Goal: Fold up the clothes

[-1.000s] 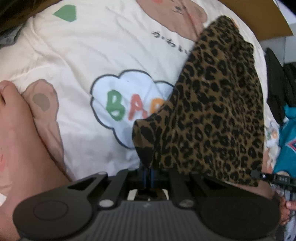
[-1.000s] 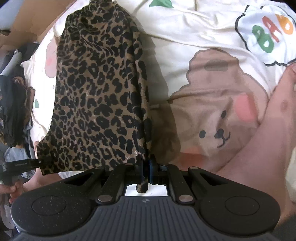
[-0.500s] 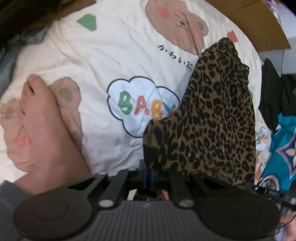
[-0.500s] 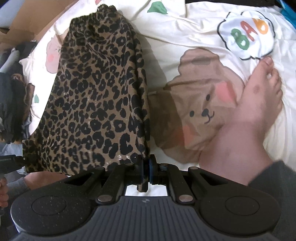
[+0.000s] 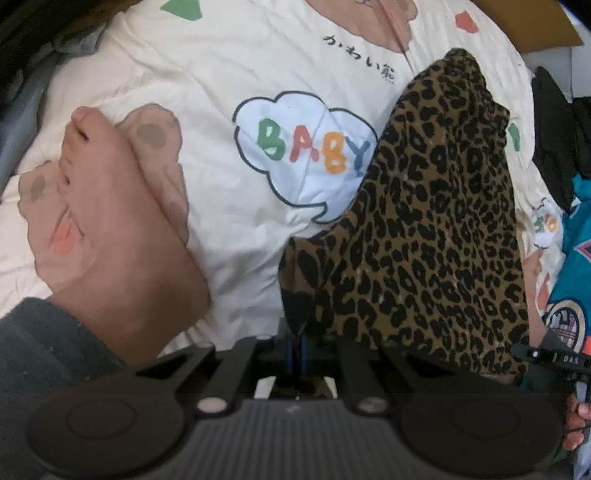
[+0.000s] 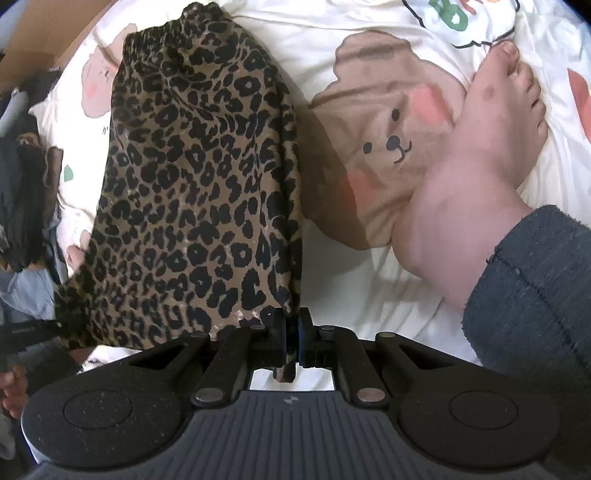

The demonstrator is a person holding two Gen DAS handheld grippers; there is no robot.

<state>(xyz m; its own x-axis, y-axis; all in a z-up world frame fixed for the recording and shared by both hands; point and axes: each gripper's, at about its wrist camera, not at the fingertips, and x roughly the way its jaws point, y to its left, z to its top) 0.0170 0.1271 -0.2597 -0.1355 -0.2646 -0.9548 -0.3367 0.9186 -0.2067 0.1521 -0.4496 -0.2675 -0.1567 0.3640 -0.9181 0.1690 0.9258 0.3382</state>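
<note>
1. Left hand-held gripper point(image 5: 297, 345): clamped on one corner of the leopard garment point(image 5: 436, 236).
2. Right hand-held gripper point(image 6: 291, 332): clamped on the other corner.
3. Garment hangs over the bedsheet point(image 6: 369, 22).
4. Bare foot point(image 6: 476, 162) rests on sheet beside it.

Garment lifted higher

Both tools have raised the leopard-print garment point(image 5: 436, 229) off the bed point(image 5: 229, 66); a bare foot point(image 6: 491, 136) now shows.

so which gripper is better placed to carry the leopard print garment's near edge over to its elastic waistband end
Neither alone, probably. The left gripper and the right gripper are each shut on a near corner of the leopard print garment, so both should carry that edge together toward the elastic waistband.
</note>
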